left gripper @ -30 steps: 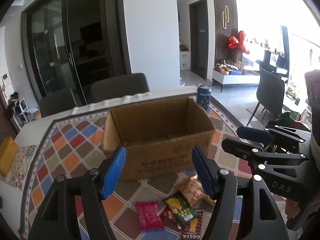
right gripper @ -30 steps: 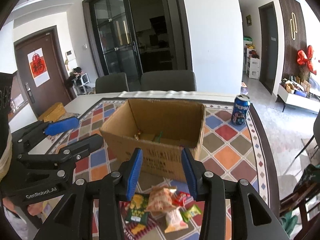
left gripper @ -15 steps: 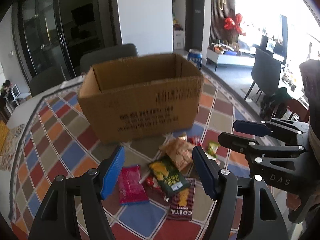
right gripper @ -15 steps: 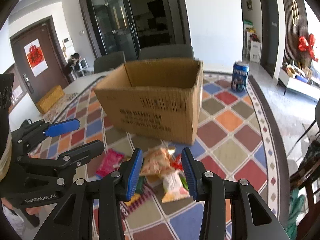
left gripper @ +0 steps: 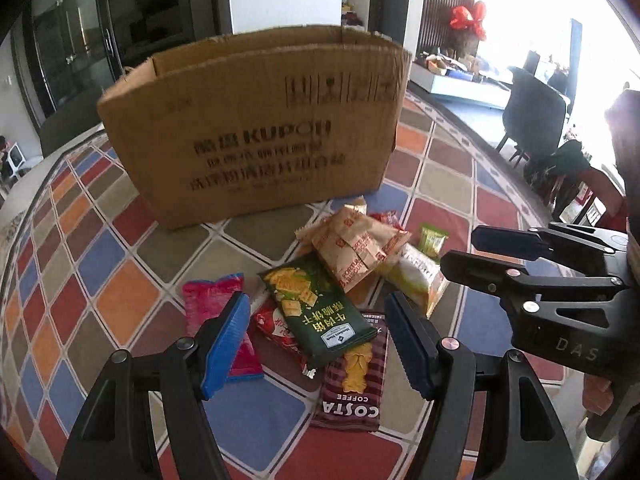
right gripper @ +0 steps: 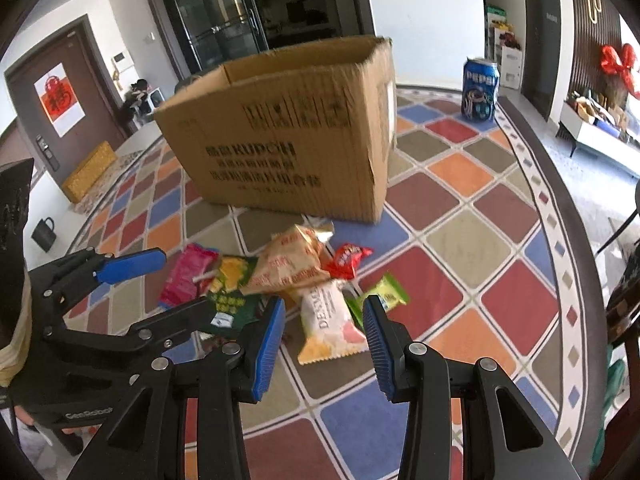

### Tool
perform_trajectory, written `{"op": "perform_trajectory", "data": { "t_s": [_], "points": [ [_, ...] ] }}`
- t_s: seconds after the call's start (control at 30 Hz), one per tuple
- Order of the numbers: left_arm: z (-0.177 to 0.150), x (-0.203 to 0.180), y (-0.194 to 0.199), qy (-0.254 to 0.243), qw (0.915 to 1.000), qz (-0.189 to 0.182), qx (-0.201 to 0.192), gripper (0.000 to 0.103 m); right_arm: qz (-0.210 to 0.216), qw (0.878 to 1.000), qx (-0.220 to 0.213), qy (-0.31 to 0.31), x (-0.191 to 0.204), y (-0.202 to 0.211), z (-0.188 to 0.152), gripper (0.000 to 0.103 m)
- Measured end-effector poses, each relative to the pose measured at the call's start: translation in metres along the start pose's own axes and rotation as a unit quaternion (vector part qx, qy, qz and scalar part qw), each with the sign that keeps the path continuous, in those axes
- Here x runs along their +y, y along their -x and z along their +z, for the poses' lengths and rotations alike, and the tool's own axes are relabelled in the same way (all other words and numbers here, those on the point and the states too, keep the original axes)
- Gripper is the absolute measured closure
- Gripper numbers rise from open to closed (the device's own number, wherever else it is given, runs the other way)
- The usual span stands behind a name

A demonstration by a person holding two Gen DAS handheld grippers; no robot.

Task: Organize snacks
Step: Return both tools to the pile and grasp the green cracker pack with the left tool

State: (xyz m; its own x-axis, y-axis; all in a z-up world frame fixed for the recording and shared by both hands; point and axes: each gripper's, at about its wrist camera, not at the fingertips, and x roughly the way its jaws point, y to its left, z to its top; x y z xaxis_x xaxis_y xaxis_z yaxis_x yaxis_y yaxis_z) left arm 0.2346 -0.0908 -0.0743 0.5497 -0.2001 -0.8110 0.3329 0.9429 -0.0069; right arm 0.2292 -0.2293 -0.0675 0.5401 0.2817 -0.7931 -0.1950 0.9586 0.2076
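- Left gripper (left gripper: 316, 338): jaws spread, empty, above the green biscuit packet (left gripper: 316, 312).
- Right gripper (right gripper: 324, 340): jaws apart, empty, over the white snack bag (right gripper: 328, 320).
- Snacks lie piled before the cardboard box (left gripper: 256, 140); pinch one packet only, at its edge.

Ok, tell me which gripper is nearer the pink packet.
Left. The left gripper hangs right over the pink packet; the right gripper sits further off, across the snack pile.
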Motion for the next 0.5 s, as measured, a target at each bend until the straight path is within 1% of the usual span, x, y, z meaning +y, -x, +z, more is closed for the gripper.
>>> {"op": "perform_trajectory", "data": {
  "t_s": [0.27, 0.5],
  "points": [
    [-0.005, -0.009, -0.028, 0.002, 0.9995, 0.026, 0.019, 0.034, 0.001, 1.0, 0.017, -0.012, -0.01, -0.011, -0.011, 0.061],
    [-0.009, -0.01, -0.043, 0.002, 0.9986, 0.044, 0.03, 0.034, 0.012, 0.999, 0.028, -0.021, -0.013, -0.02, -0.013, 0.061]
  ]
}}
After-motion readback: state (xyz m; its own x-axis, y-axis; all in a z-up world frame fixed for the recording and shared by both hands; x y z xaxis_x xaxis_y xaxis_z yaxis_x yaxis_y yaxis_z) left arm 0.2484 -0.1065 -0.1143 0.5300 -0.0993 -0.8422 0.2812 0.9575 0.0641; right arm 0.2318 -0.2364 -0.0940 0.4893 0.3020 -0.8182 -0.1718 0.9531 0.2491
